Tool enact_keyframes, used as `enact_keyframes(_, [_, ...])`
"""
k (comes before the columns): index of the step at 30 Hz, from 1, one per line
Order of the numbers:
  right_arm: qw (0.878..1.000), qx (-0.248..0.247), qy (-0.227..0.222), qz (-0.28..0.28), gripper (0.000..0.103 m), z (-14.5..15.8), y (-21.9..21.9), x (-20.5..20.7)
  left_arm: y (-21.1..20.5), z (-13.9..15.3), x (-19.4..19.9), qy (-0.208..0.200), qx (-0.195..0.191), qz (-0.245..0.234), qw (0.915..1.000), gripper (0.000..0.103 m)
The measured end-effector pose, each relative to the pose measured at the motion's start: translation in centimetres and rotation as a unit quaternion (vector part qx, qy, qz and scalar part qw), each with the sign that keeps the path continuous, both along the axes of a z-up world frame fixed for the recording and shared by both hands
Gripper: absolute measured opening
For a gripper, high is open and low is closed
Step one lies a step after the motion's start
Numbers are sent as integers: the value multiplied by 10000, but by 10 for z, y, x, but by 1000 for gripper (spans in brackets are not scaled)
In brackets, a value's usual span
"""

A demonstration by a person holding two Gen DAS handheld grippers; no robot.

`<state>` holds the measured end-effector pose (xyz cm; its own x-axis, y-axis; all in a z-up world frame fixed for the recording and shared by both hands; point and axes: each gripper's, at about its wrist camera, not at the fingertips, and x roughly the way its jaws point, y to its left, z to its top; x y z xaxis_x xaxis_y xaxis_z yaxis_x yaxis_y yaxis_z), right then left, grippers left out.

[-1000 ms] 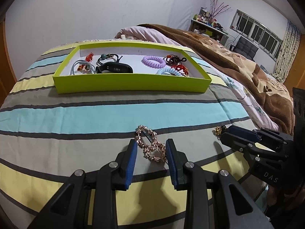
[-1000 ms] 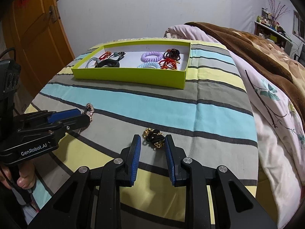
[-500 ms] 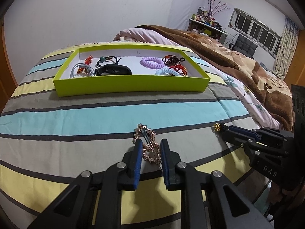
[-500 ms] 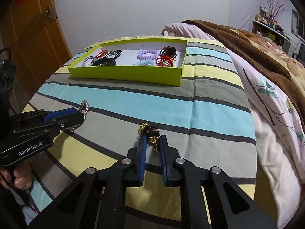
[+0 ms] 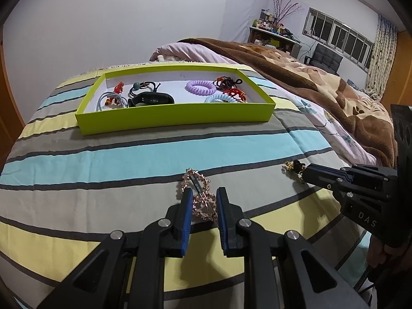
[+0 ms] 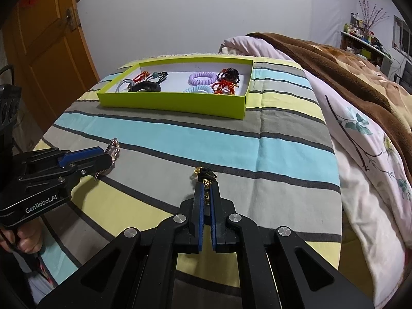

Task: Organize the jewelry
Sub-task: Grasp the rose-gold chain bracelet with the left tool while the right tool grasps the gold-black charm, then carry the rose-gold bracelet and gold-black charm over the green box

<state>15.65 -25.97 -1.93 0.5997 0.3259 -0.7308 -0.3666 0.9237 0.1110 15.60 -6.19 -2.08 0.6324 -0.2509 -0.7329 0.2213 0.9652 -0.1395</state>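
Note:
A lime-green tray (image 5: 175,118) (image 6: 170,103) sits far on the striped bedspread, holding hair ties, coils and a black band. My left gripper (image 5: 203,193) is shut on a rose-gold hair clip (image 5: 197,188), lifted slightly off the bedspread; it also shows in the right wrist view (image 6: 113,152). My right gripper (image 6: 206,188) is shut on a gold and black piece (image 6: 204,176), also seen in the left wrist view (image 5: 293,166).
A brown blanket (image 5: 322,82) and pink floral quilt (image 6: 365,134) lie bunched on the right. A wooden door (image 6: 46,51) stands at left. A shelf with bottles (image 5: 273,25) and a window are at the far right.
Both grippers closed from open: the left onto the rose-gold clip, the right onto the gold and black piece. Both have risen a little with their pieces.

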Motion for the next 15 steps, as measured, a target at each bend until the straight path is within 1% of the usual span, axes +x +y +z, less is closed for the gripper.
enact_keyframes(7, [9999, 107, -59, -3, 3, 6, 2, -8, 5, 6, -7, -75, -19, 12, 10000, 19])
enact_keyframes(8, [9999, 117, -71, -2, 0, 7, 2, -10, 7, 7, -8, -94, -24, 19, 10000, 19])
enact_keyframes(15, [9997, 114, -220, 32, 0, 19, 8, -17, 14, 17, -17, -231, -66, 67, 9997, 19])
